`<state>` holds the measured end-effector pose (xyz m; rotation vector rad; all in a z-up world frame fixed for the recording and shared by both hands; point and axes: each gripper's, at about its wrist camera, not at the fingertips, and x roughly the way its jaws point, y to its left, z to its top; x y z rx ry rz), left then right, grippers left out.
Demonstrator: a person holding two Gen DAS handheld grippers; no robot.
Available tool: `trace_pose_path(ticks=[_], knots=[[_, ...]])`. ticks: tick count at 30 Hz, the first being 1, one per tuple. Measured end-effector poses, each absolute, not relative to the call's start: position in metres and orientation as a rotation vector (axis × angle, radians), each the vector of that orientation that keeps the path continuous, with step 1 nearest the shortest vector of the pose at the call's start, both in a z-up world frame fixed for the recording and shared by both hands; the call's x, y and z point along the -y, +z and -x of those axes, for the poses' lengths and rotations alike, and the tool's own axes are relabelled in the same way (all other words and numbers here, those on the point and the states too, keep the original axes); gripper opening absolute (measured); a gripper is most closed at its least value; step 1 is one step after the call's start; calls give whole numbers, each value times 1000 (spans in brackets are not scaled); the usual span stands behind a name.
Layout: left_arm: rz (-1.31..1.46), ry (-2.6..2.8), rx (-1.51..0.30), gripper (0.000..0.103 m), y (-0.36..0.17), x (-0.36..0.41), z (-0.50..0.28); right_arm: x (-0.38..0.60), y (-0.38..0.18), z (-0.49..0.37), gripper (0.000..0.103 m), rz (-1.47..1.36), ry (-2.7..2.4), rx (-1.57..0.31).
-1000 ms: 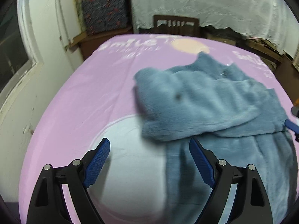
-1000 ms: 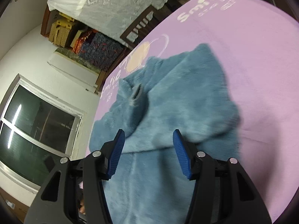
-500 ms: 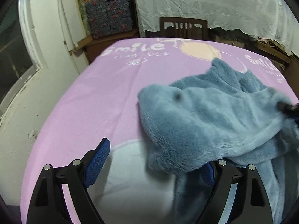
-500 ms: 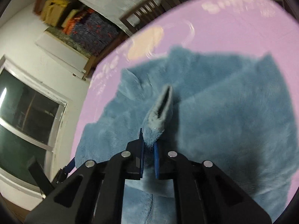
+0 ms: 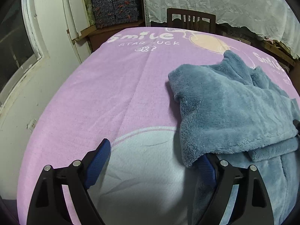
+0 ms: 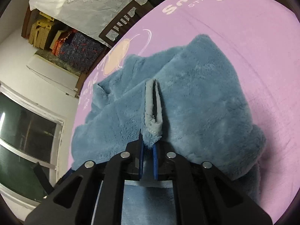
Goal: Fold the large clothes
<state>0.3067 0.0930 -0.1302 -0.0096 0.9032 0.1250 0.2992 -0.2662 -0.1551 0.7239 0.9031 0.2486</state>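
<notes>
My right claw (image 6: 148, 158) is pinching a folded edge of the blue fleece garment (image 6: 196, 101), its blue pads clamped on the plush. My left claw (image 5: 152, 161) is hanging wide apart, gripping nothing, one pad tucked under the garment's overhanging flap. The garment is lying bunched on the purple blanket (image 5: 112, 86) covering the desk. Patterned storage boxes (image 5: 114, 7) are sitting stacked beyond; I cannot see their contents.

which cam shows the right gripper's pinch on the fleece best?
Right wrist view. The right gripper is shut on a raised fold of the blue fleece garment, pads and pinched cloth centred. Left wrist view shows only a dark sliver of that gripper at the frame's right edge.
</notes>
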Motion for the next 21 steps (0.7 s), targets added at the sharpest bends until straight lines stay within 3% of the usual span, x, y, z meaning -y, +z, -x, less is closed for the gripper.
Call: trace_pose_path(ticks=[4,8,13,21], knots=[[37,108,-914,88,-129,-98,-301,259,-151,-299,10,-643,247,-897],[51,103,-874,88,-115,-103,-273,276,-131,-286,32,-660,207,-829],[92,82,-782,88,-89,-109,-256,295,-102,-269,32,-679,206,-707],[21,-247,-756,88,-61,-8,-314,219,-104,-322,30,-647,426,-839]])
